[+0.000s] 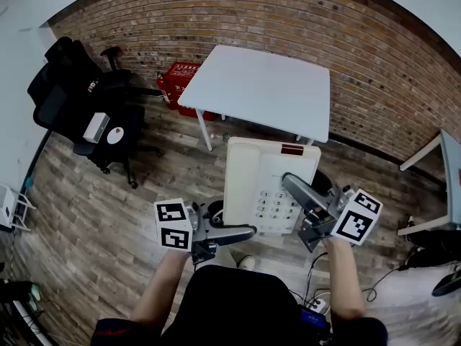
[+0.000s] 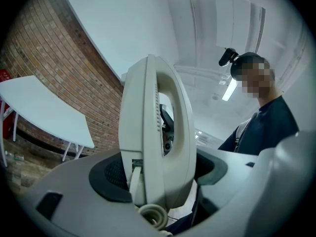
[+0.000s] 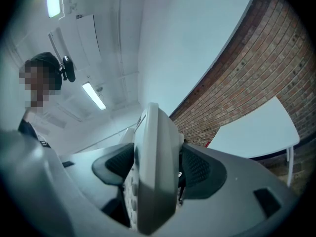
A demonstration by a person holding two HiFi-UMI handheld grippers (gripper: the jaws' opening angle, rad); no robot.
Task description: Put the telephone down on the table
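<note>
- A white table (image 1: 259, 85) stood on thin white legs (image 1: 204, 130) close to the brick wall (image 1: 288, 13), its feet planted on a floor (image 1: 94, 215) of grey-brown wooden planks.
- A red crate (image 1: 180, 78) sat on the floor at the table's left corner, partly under its edge and hard by the wall.
- A black office chair (image 1: 86, 107) stood on its wheeled base on the planks to the left, well apart from the table.
- Dark cables (image 1: 382, 287) trailed over the floor on the right, near a second white table (image 1: 450, 171).
- A low white rack (image 1: 9, 206) stood on the floor at the far left.
</note>
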